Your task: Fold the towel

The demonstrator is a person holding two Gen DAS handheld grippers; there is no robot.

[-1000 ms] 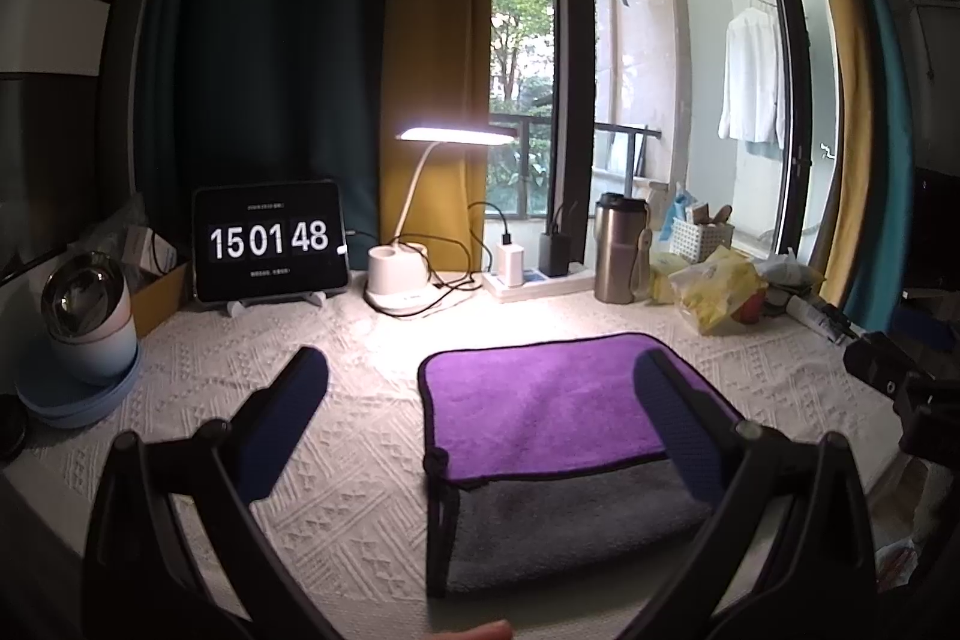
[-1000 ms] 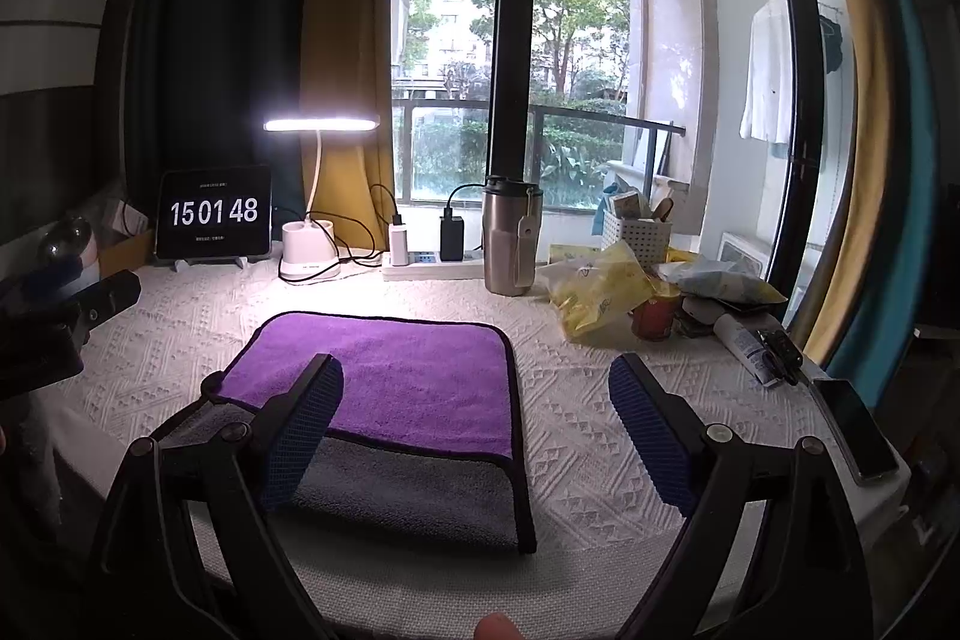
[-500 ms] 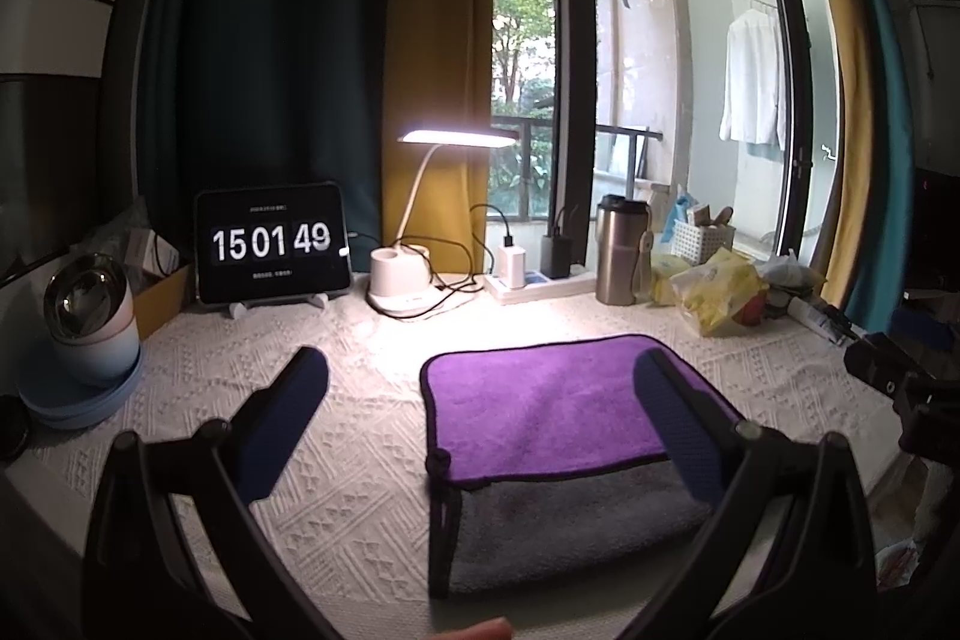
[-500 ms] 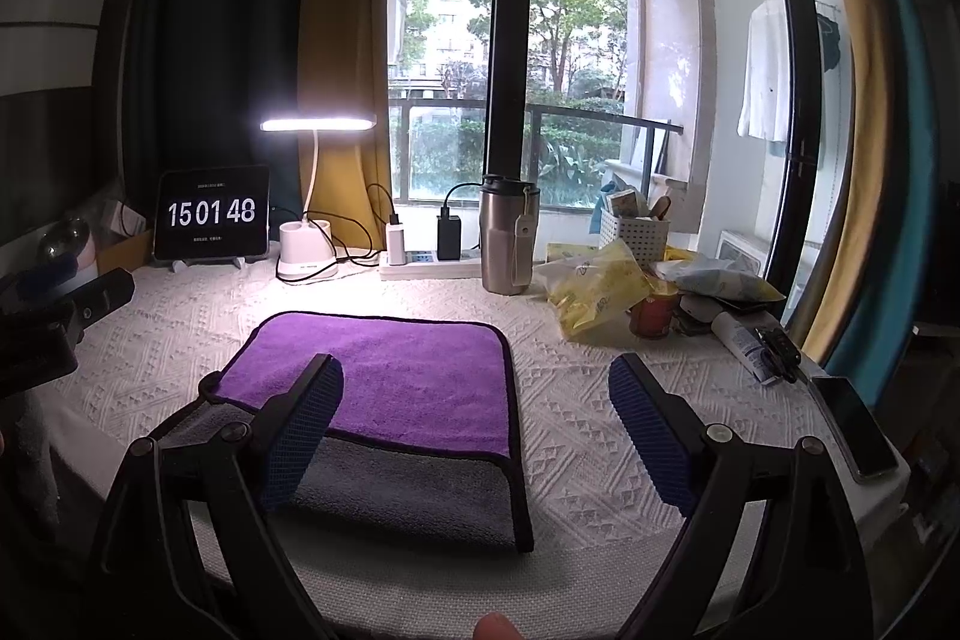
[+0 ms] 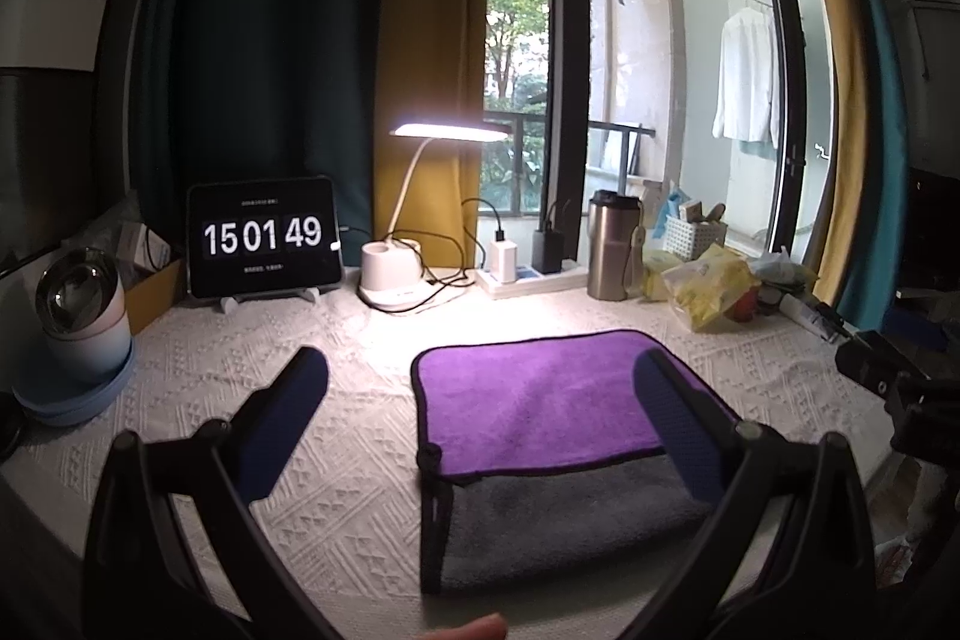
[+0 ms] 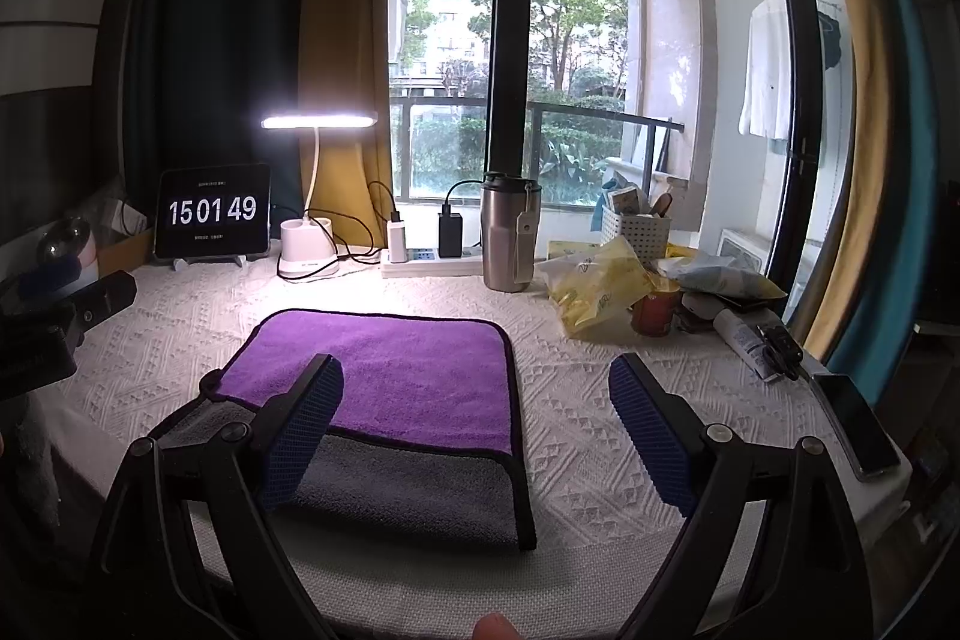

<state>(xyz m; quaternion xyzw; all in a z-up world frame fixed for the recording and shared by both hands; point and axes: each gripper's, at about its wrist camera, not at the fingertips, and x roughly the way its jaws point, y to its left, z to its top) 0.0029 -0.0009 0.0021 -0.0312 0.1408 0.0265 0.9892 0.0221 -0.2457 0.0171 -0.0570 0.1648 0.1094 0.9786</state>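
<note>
A towel (image 5: 540, 400) lies folded on the white textured tablecloth (image 5: 336, 466), purple side up over a grey layer (image 5: 564, 520) that sticks out at the near edge. It also shows in the right wrist view (image 6: 390, 370). My left gripper (image 5: 480, 400) is open and empty, held above the towel's near left part. My right gripper (image 6: 477, 406) is open and empty, above the towel's near right part. The right gripper's body (image 5: 888, 376) shows at the right edge of the left view; the left gripper's body (image 6: 54, 322) shows at the left edge of the right view.
At the back stand a tablet clock (image 5: 264, 235), a lit desk lamp (image 5: 408, 244), a power strip (image 5: 528, 274) and a steel tumbler (image 6: 510, 238). A yellow bag (image 6: 600, 286), a can and clutter sit right, a phone (image 6: 852, 424) near the edge. Bowls (image 5: 78, 328) stand left.
The clock went from 15 01 48 to 15 01 49. Both grippers stay open and nearly still; the towel has not moved.
</note>
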